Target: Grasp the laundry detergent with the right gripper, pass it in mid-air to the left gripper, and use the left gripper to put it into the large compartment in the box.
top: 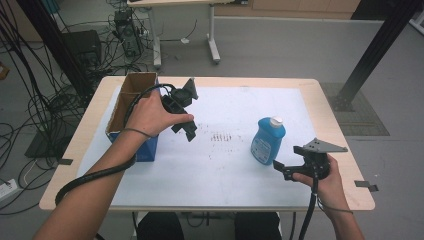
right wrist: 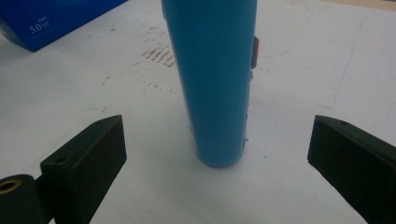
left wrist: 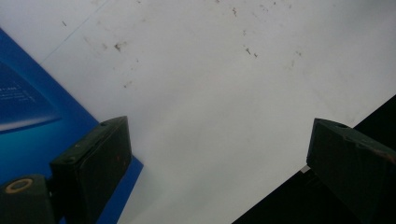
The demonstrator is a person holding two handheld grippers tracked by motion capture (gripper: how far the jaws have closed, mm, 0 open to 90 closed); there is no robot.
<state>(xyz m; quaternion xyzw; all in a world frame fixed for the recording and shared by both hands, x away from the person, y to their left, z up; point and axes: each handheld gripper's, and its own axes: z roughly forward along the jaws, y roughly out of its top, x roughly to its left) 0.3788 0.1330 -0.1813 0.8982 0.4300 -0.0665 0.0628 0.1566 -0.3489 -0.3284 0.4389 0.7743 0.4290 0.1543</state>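
grey floor (top: 280, 45), tangled cables (top: 35, 100), white-legged desk (top: 212, 35) beyond wooden table (top: 320, 95)

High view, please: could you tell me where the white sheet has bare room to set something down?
Free: the middle strip between the box and the bottle, and the far right corner of the white sheet. Crowded: around the left gripper beside the box, and the right gripper by the bottle.

bottle (top: 267, 140): 1 | box (top: 131, 116): 1 | gripper: 2 — left gripper (top: 184, 116), right gripper (top: 282, 168) | surface (top: 225, 165): 1
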